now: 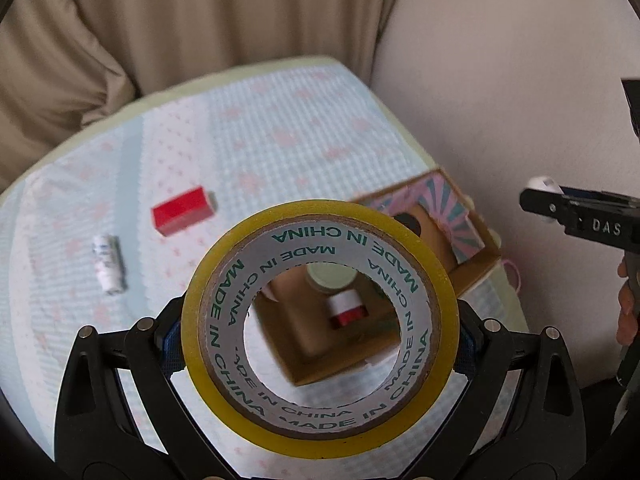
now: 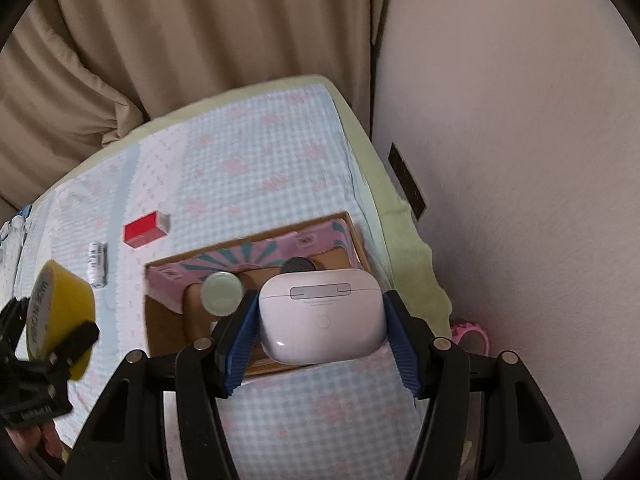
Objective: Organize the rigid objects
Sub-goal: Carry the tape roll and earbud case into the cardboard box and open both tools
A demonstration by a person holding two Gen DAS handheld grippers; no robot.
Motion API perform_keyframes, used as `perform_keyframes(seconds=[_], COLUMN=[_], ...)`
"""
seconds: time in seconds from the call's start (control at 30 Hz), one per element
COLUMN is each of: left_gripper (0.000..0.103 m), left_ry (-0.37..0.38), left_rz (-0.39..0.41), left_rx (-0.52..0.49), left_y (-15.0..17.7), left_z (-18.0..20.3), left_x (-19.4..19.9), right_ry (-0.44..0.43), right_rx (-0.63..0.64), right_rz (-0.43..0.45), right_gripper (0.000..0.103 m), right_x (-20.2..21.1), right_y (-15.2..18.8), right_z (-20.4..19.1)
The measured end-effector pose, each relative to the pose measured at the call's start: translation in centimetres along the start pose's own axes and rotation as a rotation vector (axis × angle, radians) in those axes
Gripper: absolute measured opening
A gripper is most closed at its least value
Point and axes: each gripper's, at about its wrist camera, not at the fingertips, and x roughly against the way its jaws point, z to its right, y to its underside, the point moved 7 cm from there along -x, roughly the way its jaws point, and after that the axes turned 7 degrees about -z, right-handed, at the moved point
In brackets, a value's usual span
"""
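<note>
My left gripper point(image 1: 320, 344) is shut on a yellow tape roll point(image 1: 320, 324), held upright above the table near the cardboard box point(image 1: 476, 268). Through its core I see a round lidded jar point(image 1: 330, 276) and a red-and-white spool point(image 1: 347, 306) inside the box. My right gripper point(image 2: 320, 320) is shut on a white earbuds case point(image 2: 322, 314), held over the box point(image 2: 164, 320). The tape roll point(image 2: 60, 316) and left gripper show at the left of the right wrist view. A red block point(image 1: 182, 210) and a white tube point(image 1: 106, 262) lie on the checked cloth.
The checked cloth point(image 2: 260, 168) covers a small table against a white wall point(image 2: 520, 160), with beige curtains point(image 1: 200, 20) behind. A pink item point(image 2: 472, 334) lies off the table's right edge. The box has a pink and teal patterned flap point(image 2: 248, 260).
</note>
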Motion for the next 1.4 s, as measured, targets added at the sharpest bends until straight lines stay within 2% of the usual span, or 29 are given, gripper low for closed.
perform_keyframes(seconds=[0.27, 0.5, 0.77, 0.87, 1.0, 1.07, 1.17, 1.33, 1.4], left_gripper=[0.097, 0.097, 0.097, 0.097, 0.098, 0.103, 0.103, 0.103, 0.103], left_ry=[-0.030, -0.045, -0.045, -0.031, 0.031, 0.027, 0.021, -0.006, -0.014], left_rz=[-0.160, -0.295, -0.422, -0.441, -0.448, -0.458, -0.413, -0.390, -0.380], left_rx=[-0.004, 0.021, 0.003, 0.020, 0.042, 0.046, 0.057, 0.054, 0.044], left_y=[0.6, 2.0, 3.1, 3.2, 2.9, 2.9, 2.3, 1.9, 1.7], left_z=[0.8, 0.1, 0.4, 0.2, 0.5, 0.6, 0.0, -0.5, -0.5], left_x=[-8.4, -14.1, -16.8, -17.2, -17.3, -17.0, -15.2, -13.5, -13.0], right_ry=[-0.051, -0.100, -0.138, -0.143, -0.141, -0.128, -0.186, -0.205, -0.216], right_rx=[-0.030, -0.130, -0.287, -0.318, -0.350, -0.356, -0.355, -0.365, -0.372], right_rz=[-0.140, -0.254, -0.315, -0.328, -0.326, -0.325, -0.318, -0.320, -0.295], right_gripper=[0.057, 0.057, 0.057, 0.057, 0.057, 0.058, 0.103, 0.103, 0.103], right_x=[-8.5, -14.0, -16.9, -17.3, -17.3, -17.3, -17.2, -16.6, -16.2], right_y=[0.3, 1.4, 2.0, 2.1, 2.0, 2.1, 1.7, 2.2, 2.3], right_z=[1.3, 1.6, 2.6, 2.9, 3.4, 3.4, 2.5, 2.4, 2.5])
